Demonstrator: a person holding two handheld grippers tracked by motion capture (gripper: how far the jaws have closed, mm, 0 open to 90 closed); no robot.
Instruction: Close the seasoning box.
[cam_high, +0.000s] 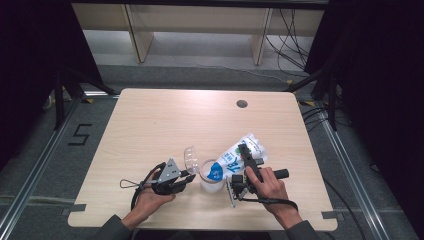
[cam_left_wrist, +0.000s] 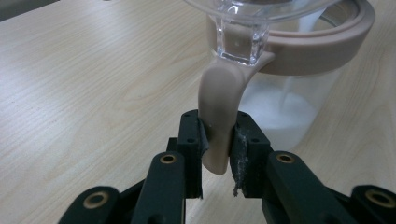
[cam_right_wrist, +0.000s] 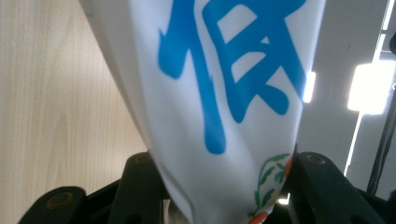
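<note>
The tabletop (cam_high: 150, 120) is light wood grain with rounded corners. A dark round grommet hole (cam_high: 242, 104) sits in it beyond the tongs, toward the far edge. The floor (cam_high: 200, 75) around it is grey. Floor rails (cam_high: 40, 165) run along both sides, outboard of the tongs. A black "5" marking (cam_high: 80, 134) lies on the floor to the left. Pale wooden furniture legs (cam_high: 142, 40) stand at the far end. Black cables (cam_high: 287, 40) trail at far right. Dark curtains (cam_high: 30, 60) flank both sides. Bright ceiling lights (cam_right_wrist: 371, 88) appear in the right gripper view.
</note>
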